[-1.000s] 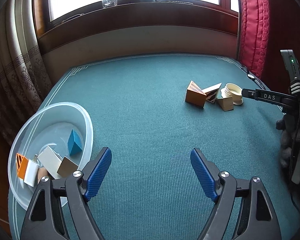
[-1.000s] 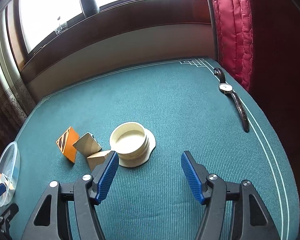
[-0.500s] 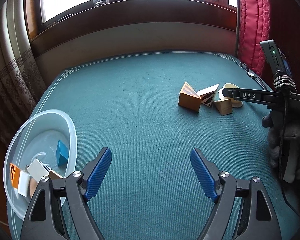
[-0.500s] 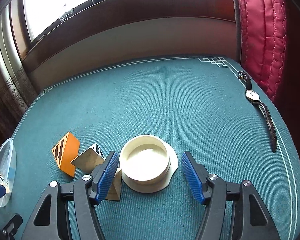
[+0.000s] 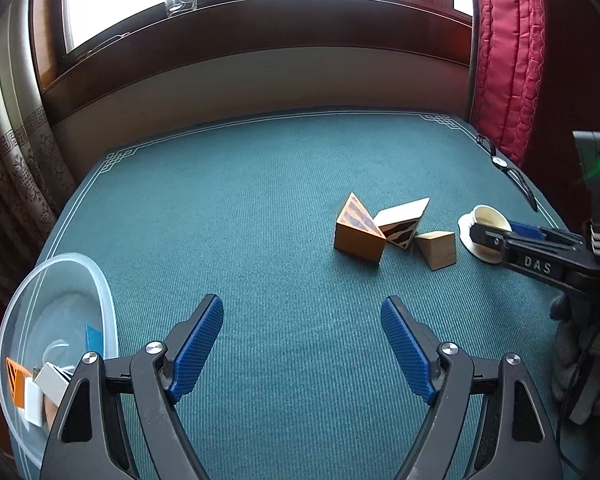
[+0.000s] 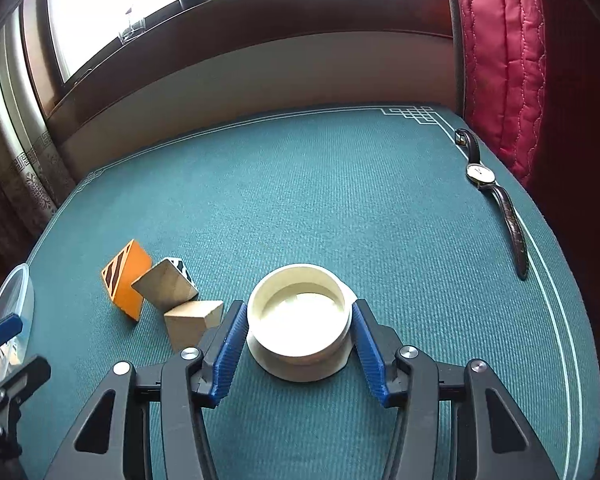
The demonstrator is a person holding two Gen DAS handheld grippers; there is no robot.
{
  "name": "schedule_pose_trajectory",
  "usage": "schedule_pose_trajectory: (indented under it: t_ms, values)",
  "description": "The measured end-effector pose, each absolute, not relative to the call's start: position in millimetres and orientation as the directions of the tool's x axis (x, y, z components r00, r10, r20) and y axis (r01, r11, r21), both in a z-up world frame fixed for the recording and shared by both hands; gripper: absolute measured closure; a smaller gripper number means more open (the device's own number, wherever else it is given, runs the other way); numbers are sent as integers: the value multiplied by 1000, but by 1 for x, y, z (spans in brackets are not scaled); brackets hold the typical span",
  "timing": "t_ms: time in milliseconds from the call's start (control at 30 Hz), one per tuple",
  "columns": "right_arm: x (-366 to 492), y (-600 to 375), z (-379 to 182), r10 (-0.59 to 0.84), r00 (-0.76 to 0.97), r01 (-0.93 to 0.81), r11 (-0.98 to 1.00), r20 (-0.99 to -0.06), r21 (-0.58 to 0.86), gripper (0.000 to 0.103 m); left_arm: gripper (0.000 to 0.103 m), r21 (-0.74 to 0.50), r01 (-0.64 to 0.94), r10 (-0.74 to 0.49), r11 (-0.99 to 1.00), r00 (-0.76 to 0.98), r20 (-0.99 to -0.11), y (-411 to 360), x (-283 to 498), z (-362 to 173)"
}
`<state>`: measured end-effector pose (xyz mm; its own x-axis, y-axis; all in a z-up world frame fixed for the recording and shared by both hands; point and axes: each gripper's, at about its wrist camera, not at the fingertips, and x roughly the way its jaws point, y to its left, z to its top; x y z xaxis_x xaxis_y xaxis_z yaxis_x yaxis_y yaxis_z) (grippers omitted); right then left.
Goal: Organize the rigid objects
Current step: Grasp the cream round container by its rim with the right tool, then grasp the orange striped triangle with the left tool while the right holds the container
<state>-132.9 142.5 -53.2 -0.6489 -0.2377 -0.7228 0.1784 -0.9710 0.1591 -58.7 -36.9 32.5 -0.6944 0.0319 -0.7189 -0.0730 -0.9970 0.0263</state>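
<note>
A cream round cup (image 6: 299, 314) stands on the green table, and it also shows in the left wrist view (image 5: 485, 227). My right gripper (image 6: 298, 346) is open, with one blue finger on each side of the cup, close to its wall. Three blocks lie left of the cup: an orange striped wedge (image 6: 125, 279), a black-and-white patterned wedge (image 6: 166, 287) and a plain wooden block (image 6: 191, 322). My left gripper (image 5: 302, 354) is open and empty above bare table. A clear plastic bowl (image 5: 32, 308) at the left holds several blocks.
A wristwatch (image 6: 494, 200) lies along the table's right edge, beside a red curtain (image 6: 500, 60). A window sill and wall run behind the table. The bowl's rim (image 6: 16, 300) shows at the far left of the right wrist view.
My right gripper has moved forward and its fingers have come around the cup, closing in to its sides. My left gripper has shifted right, away from the bowl.
</note>
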Motion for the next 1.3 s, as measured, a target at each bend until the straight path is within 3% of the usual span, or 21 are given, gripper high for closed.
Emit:
schedule_pose_trajectory:
  t_ms: [733,900,1033,1300]
  values:
    - [-93,156,-57,-285,-646,213,-958,-708,191,48,24,-59,17,31,-998,-678,-734,-2,-139,10]
    - [-94,157,-56,-294,-645,215,-956,-705,201,48,58,-83,20,49,-996,-665,-746,-2,-148,-1]
    - [-95,158,-57,-300,-645,217,-954,-703,208,48,73,-71,-2,53,-997,-678,-733,1,-145,-6]
    - [-95,158,-57,-297,-646,218,-954,-703,204,48,74,-93,-5,71,-996,-691,-720,-1,-136,-2]
